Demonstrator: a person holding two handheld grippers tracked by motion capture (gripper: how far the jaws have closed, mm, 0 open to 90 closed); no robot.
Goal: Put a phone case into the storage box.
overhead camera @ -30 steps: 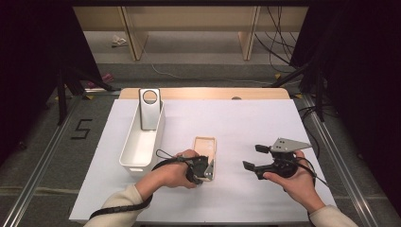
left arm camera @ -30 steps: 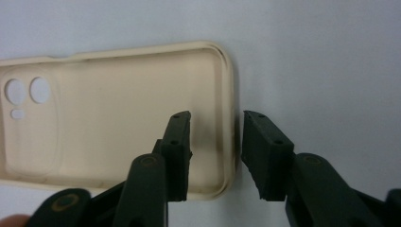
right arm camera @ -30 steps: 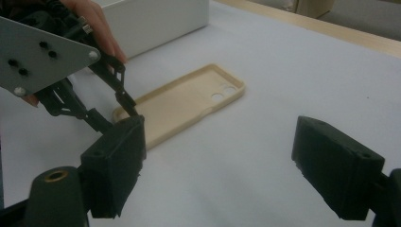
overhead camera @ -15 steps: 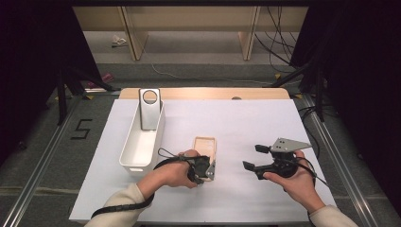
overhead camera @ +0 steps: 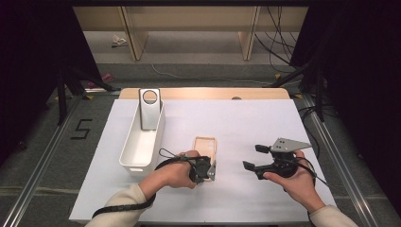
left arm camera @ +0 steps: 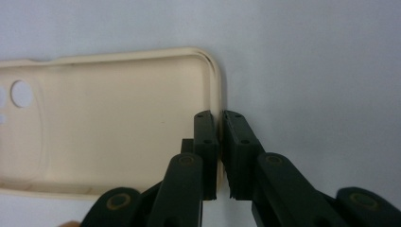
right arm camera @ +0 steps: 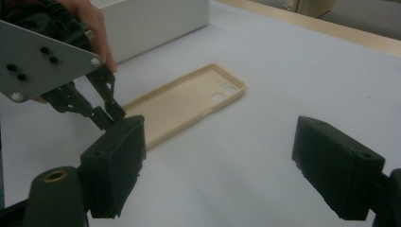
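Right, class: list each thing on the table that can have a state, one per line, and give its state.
Phone case: lying flat, hollow side up, one rim wall pinched.
Left tool: jaws have just been closing, now shut on the phone case rim.
Right tool: jaws open, holding nothing.
White bin: upright, a grey stand inside.

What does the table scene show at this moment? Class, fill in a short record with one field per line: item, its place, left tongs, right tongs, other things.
item: beige phone case, lying flat, inside up
place: white table, right of the white bin
left tongs: just closed, pinching the case's side wall
right tongs: open, nothing between them, apart from the case
other things: grey stand with a round hole, upright in the bin
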